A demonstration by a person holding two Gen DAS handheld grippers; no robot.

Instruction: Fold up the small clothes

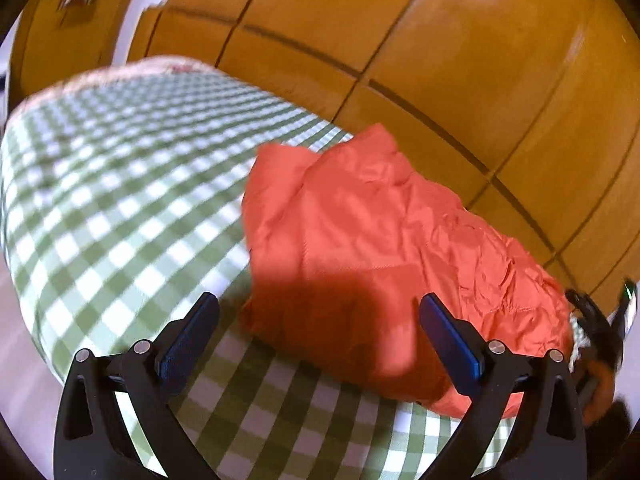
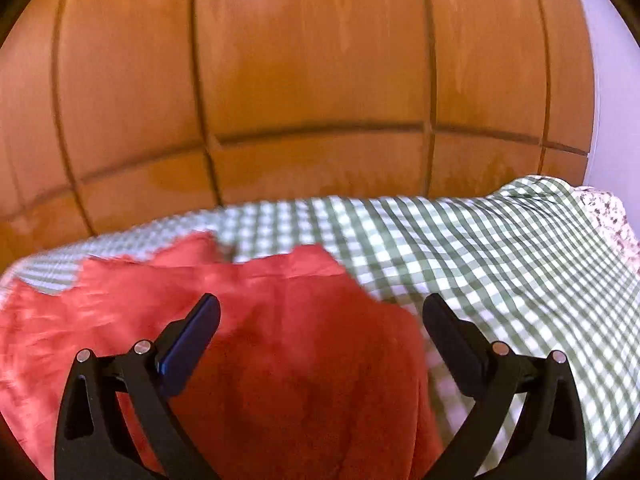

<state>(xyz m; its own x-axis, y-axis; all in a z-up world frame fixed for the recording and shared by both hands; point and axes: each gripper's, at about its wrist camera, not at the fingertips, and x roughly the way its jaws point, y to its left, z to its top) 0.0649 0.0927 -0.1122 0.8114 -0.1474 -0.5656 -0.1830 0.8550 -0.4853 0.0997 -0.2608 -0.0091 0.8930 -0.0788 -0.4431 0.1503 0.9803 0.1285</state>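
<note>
Wooden cupboard doors (image 2: 312, 80) back the checked cloth (image 2: 500, 248) where the red garment (image 2: 280, 340) lies directly beneath the empty, wide-open right gripper (image 2: 320, 312), nearer than the equally spread, empty left gripper (image 1: 319, 312).

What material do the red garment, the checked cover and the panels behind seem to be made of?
Red garment: thin woven fabric, maybe nylon, with fine crinkles and a slight sheen.
Checked cover: soft matte cloth, probably cotton, in a green-and-white gingham pattern.
Panels: glossy varnished wood or veneer, with visible grain and light glare.
</note>
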